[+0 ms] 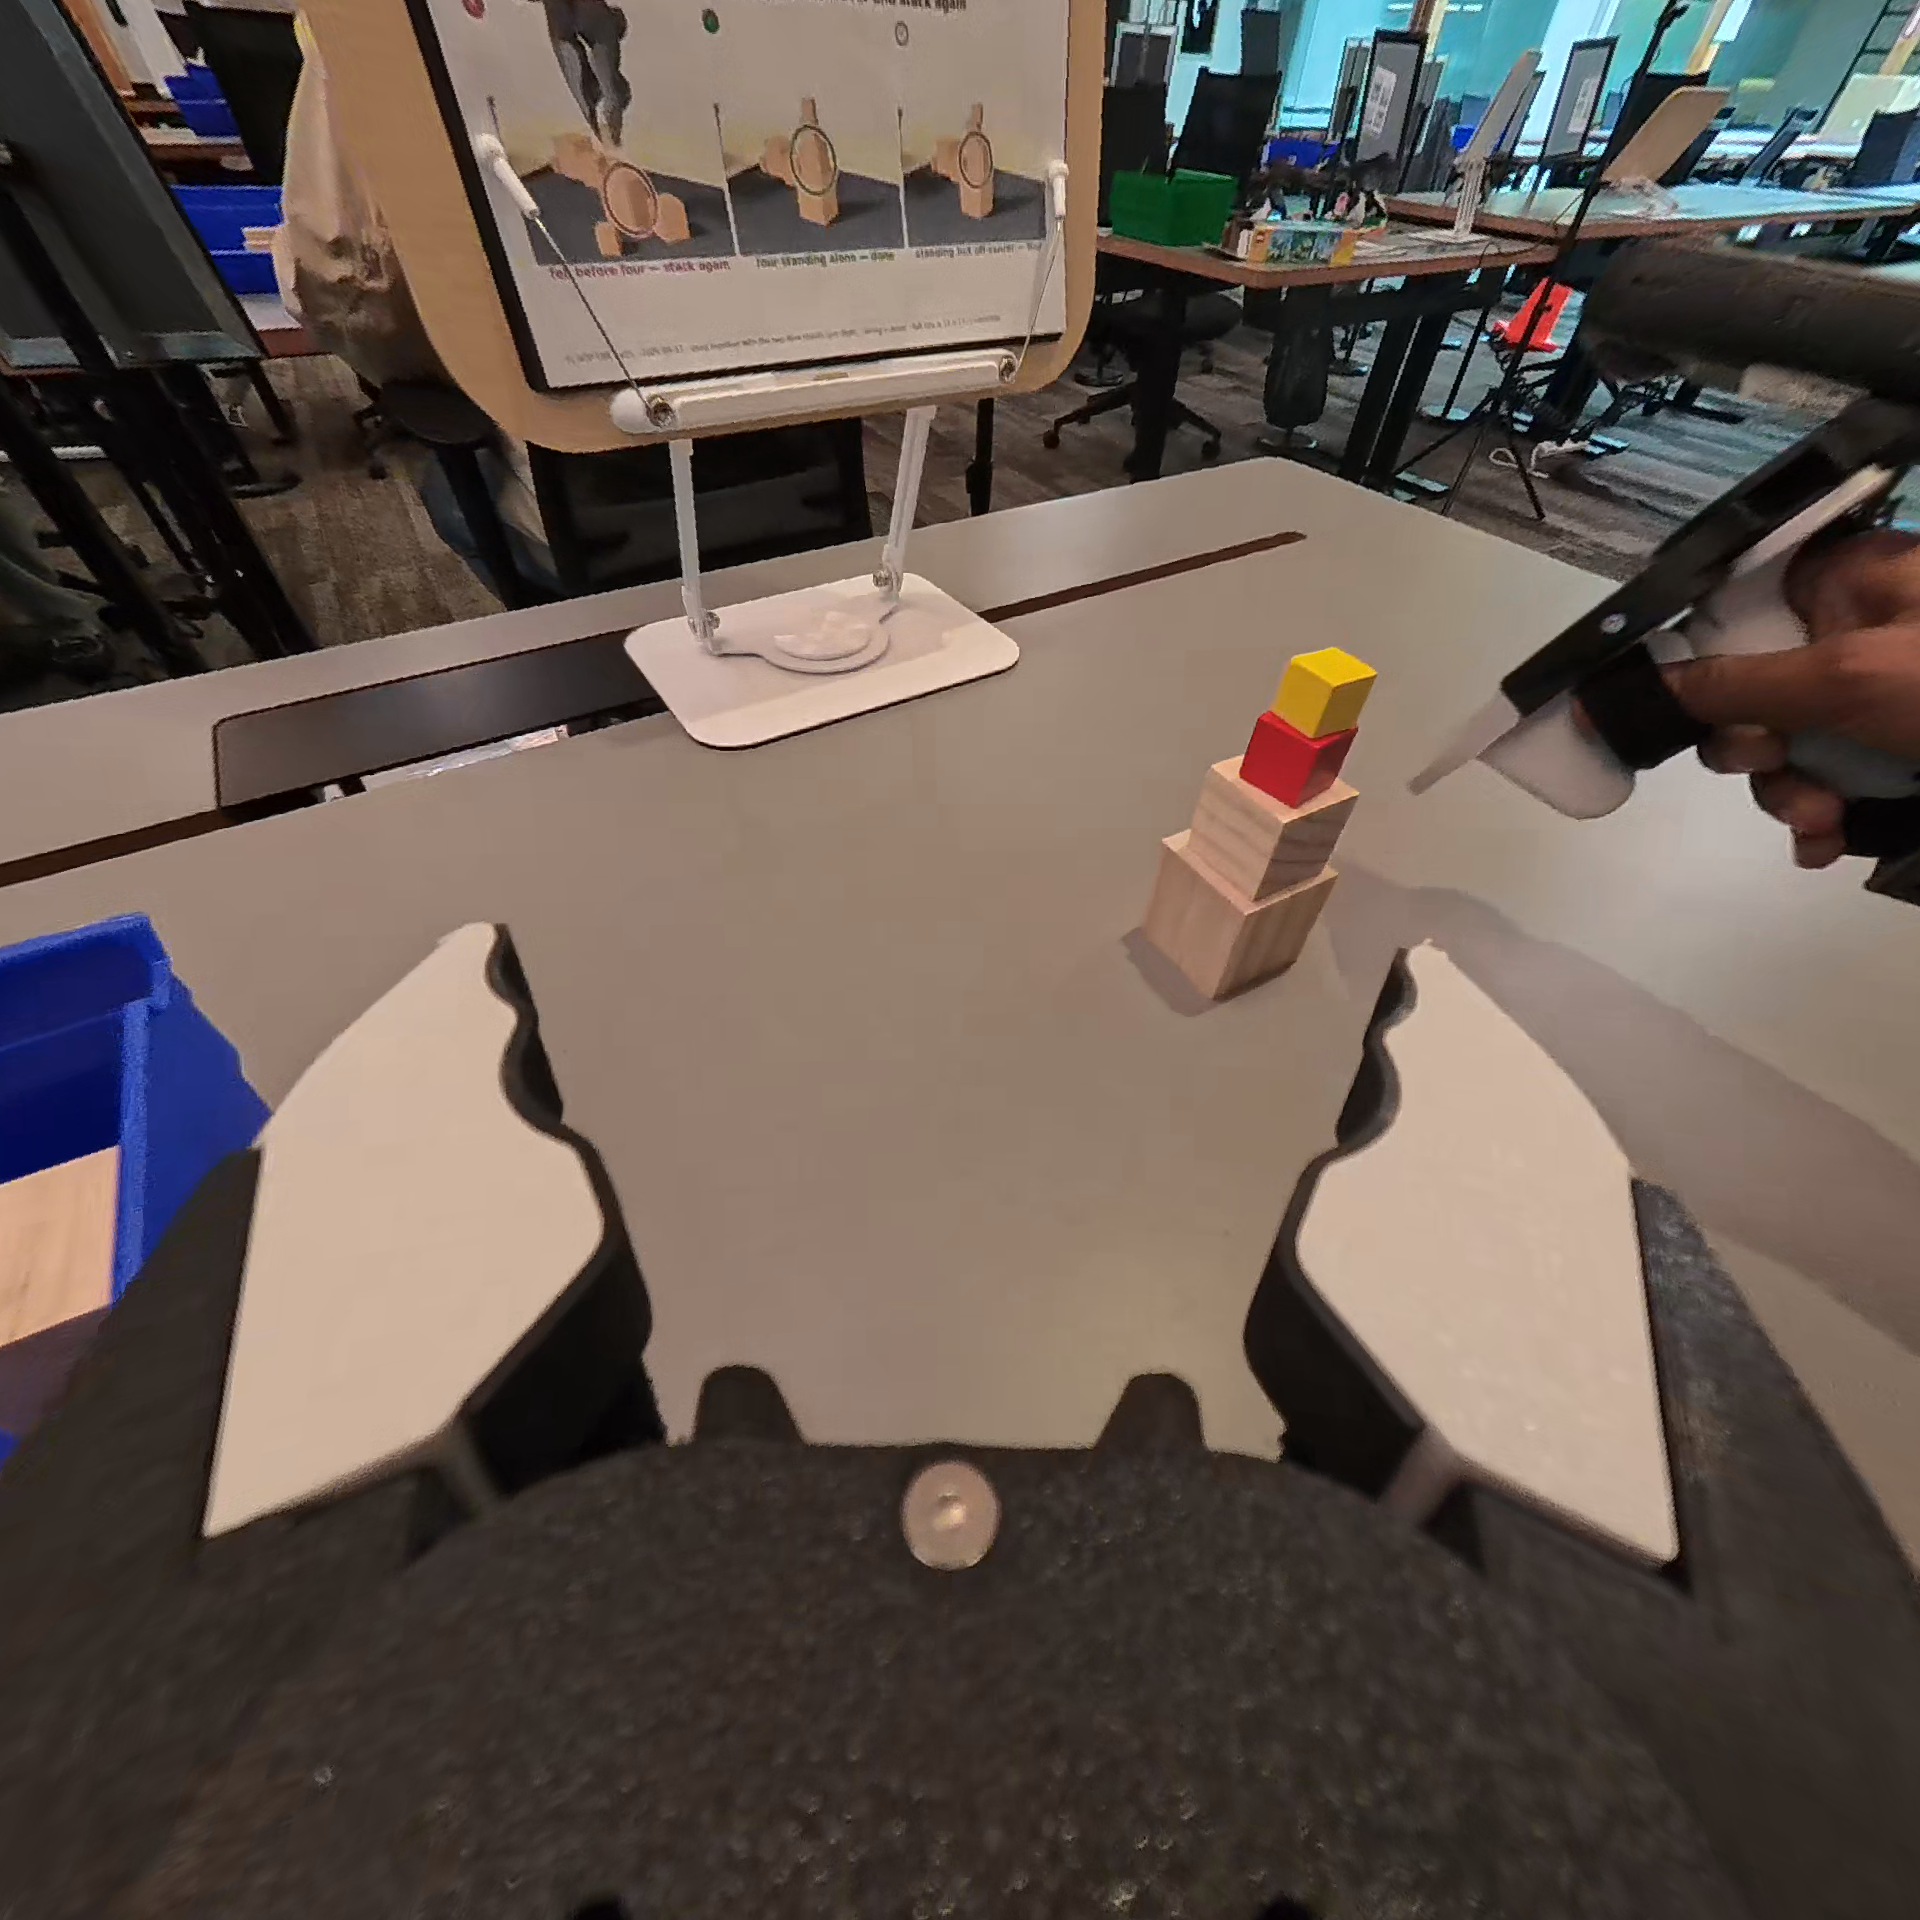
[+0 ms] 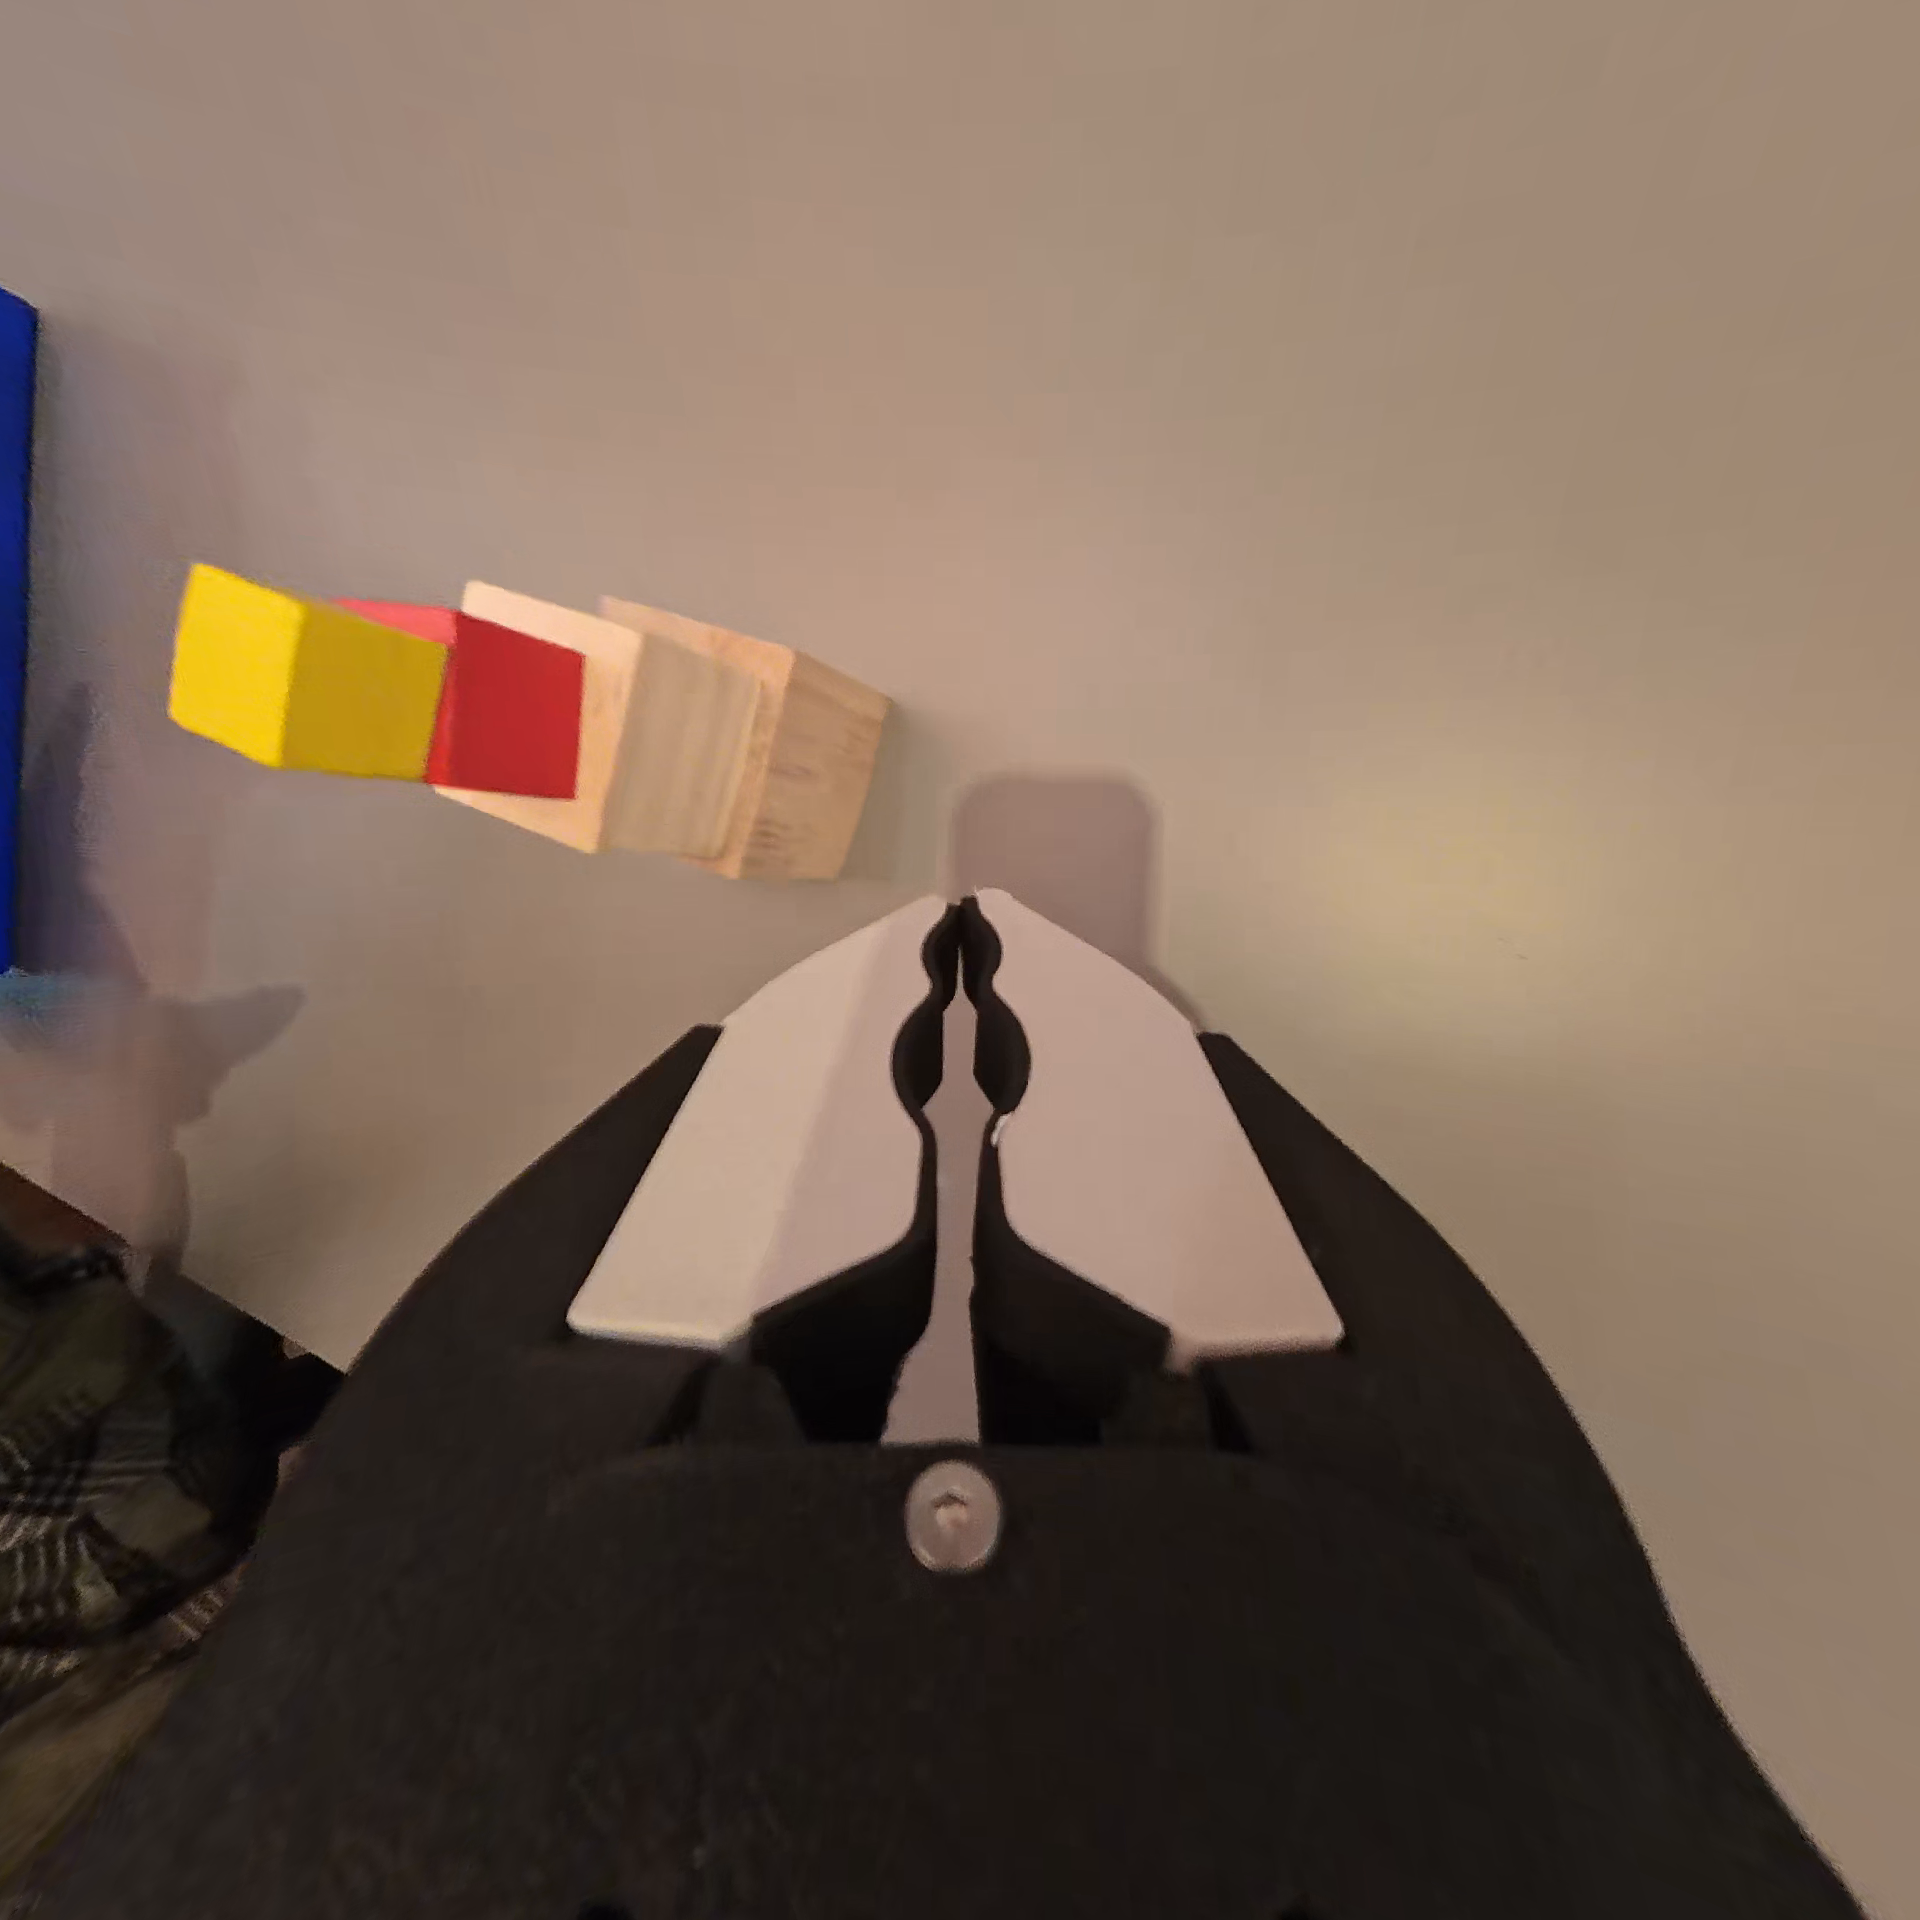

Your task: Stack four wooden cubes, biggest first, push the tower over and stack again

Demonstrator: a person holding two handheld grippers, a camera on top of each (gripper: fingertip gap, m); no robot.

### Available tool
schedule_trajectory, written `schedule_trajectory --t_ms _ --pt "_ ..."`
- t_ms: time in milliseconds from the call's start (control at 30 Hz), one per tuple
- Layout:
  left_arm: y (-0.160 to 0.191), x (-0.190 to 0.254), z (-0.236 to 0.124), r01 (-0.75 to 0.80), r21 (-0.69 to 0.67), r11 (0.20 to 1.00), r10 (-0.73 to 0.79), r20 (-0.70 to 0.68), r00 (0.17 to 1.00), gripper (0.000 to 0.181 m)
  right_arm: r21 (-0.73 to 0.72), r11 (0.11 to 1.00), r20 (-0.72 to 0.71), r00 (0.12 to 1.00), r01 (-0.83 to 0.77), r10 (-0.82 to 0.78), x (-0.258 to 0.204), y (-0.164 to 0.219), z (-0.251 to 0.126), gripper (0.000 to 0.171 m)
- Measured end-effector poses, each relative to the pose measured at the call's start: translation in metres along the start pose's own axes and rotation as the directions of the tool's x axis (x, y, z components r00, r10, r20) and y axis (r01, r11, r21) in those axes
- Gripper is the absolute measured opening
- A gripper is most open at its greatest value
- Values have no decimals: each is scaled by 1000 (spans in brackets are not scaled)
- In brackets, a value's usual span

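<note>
A tower of cubes stands on the grey table [image 1: 831,1039]: a large plain wood cube [image 1: 1231,925] at the bottom, a smaller plain wood cube [image 1: 1273,831], a red cube [image 1: 1297,758], and a yellow cube [image 1: 1325,691] on top. My left gripper [image 1: 951,945] is open and empty, low over the table, left of and nearer than the tower. My right gripper [image 2: 961,902] is shut and empty; in the left wrist view it [image 1: 1429,779] points at the tower from the right, level with the red cube, a small gap away. The right wrist view shows the tower sideways: yellow [image 2: 301,686], red [image 2: 509,717], wood [image 2: 675,748], wood [image 2: 821,790].
A blue bin [image 1: 114,1049] with a wood piece inside sits at the left edge; it also shows in the right wrist view [image 2: 12,623]. A white stand base [image 1: 821,655] holding an instruction board [image 1: 748,177] stands at the table's far middle. A dark slot [image 1: 416,696] runs across the table's back. My left tips are about 15 cm from the smaller plain wood cube [image 1: 1273,831], my right tips only 9 cm.
</note>
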State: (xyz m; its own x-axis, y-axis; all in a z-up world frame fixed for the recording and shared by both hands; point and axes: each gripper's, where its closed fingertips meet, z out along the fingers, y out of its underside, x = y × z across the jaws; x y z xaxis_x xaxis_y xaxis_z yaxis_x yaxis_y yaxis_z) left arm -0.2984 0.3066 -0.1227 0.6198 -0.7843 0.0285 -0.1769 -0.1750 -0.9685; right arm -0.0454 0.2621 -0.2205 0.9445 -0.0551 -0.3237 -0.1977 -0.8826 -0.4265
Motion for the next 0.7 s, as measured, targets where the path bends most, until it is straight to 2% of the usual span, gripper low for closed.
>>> schedule_trajectory --t_ms 333,500,700 --pt "1 -6 -3 17 13 1000 -17 -28 999 144 -34 997 29 997 71 -70 -52 -19 32 0" --pt "5 -4 2 0 -3 1000 0 -38 999 143 -24 985 54 984 169 -167 -90 -28 35 0" --pt "11 -2 8 -26 -16 1000 25 -54 998 143 2 976 61 974 216 -216 -101 -28 27 0"
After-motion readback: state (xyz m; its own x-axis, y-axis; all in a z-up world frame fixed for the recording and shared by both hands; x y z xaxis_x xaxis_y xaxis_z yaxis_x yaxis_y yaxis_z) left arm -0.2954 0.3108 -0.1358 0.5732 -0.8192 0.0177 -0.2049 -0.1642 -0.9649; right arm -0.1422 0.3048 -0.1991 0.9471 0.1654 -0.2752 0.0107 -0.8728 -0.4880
